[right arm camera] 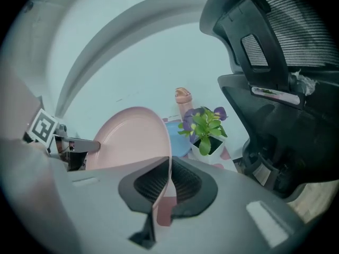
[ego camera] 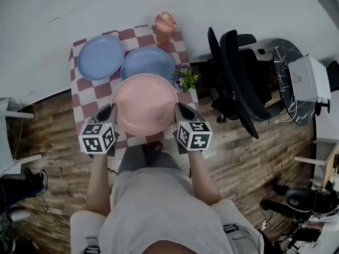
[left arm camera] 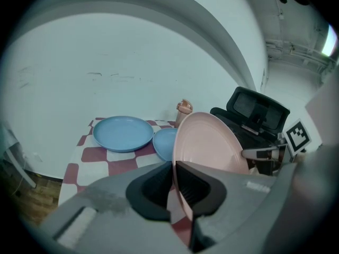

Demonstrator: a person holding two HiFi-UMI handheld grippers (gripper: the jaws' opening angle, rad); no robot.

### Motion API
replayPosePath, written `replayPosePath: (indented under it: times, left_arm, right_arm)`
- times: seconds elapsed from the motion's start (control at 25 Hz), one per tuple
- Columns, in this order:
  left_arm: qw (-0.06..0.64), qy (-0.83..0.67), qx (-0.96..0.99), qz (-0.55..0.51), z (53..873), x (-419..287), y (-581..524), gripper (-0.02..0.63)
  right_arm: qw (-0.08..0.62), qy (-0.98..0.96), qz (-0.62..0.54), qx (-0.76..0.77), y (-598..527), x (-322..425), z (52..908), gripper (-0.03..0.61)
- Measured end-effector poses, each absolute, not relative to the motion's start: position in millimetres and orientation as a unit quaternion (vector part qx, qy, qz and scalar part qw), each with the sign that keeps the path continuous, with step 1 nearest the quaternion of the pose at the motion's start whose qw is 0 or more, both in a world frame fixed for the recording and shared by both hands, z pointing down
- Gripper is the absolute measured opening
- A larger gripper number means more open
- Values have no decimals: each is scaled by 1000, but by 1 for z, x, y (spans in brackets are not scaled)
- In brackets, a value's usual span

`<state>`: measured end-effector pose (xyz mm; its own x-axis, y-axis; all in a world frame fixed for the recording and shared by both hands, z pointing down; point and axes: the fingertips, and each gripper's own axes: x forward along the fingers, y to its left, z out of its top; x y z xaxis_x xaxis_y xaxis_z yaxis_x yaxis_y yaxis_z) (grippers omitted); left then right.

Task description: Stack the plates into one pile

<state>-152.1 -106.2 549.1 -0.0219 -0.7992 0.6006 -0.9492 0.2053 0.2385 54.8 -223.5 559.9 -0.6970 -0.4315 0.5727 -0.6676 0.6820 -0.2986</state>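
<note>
- Pink plate (ego camera: 144,103) over the checkered tablecloth's (ego camera: 85,86) near end, pinched at opposite rims by left gripper (ego camera: 110,110) and right gripper (ego camera: 180,110), jaws nearly closed on it.
- Carry level toward the nearer blue plate (ego camera: 148,63).
- Centre above it before lowering; release both sides together.

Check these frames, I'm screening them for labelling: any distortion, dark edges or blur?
Head view: even light, fairly sharp, straight edges bowed. Left gripper view: black corners, strong fisheye, the near body of the left gripper soft, pink plate clear. Right gripper view: the same dark corners, chair stretched large.
</note>
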Motion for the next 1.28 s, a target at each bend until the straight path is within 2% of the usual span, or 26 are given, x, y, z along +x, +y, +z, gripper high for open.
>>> replayPosePath:
  times: [0.84, 1.28]
  left_arm:
    - [278, -635, 697, 185, 509, -218, -220, 29]
    - [296, -577, 724, 234, 554, -239, -282, 39]
  right_arm:
    - [178, -869, 273, 373, -268, 14, 522, 21]
    - [188, -825, 325, 423, -281, -2, 555, 25]
